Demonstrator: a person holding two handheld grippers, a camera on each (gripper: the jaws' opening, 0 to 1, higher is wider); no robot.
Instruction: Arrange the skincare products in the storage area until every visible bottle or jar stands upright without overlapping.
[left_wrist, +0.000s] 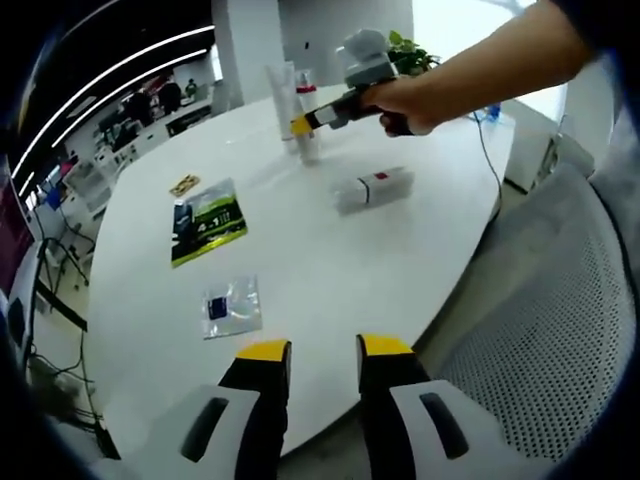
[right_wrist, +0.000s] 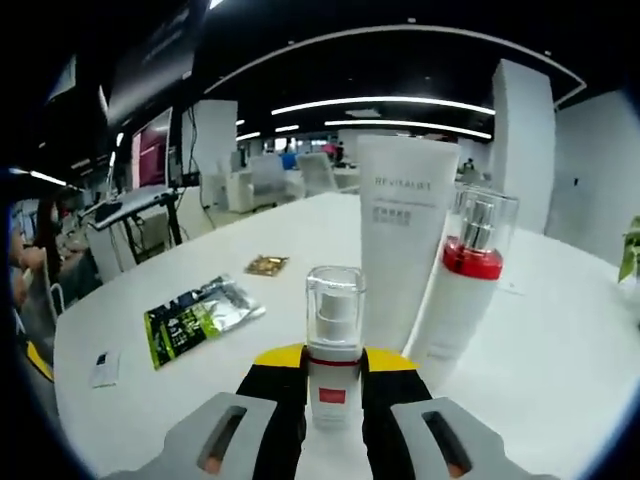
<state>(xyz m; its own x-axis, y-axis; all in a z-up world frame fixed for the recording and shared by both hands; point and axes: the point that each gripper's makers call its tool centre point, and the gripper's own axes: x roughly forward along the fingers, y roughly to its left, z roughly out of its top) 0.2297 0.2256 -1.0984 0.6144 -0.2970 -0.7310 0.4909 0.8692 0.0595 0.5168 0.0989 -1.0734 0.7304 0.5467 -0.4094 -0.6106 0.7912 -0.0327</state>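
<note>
In the right gripper view my right gripper (right_wrist: 333, 362) is shut on a small clear-capped pump bottle (right_wrist: 333, 335) with a red band, held upright. Just behind it stand a tall white tube (right_wrist: 405, 235) and a red-collared bottle (right_wrist: 462, 295), both upright. The left gripper view shows that right gripper (left_wrist: 301, 124) in a person's hand, at the tube (left_wrist: 281, 92) and the small bottle (left_wrist: 309, 146) on the far side of the white table (left_wrist: 320, 260). Another clear bottle (left_wrist: 372, 188) lies on its side nearer the middle. My left gripper (left_wrist: 325, 350) is open over the table's near edge, holding nothing.
Flat on the table lie a green sachet (left_wrist: 207, 220), a small gold sachet (left_wrist: 184, 185) and a clear packet with a blue piece (left_wrist: 230, 305). A grey mesh chair (left_wrist: 560, 330) stands at the right of the table. A potted plant (left_wrist: 410, 55) sits beyond the far edge.
</note>
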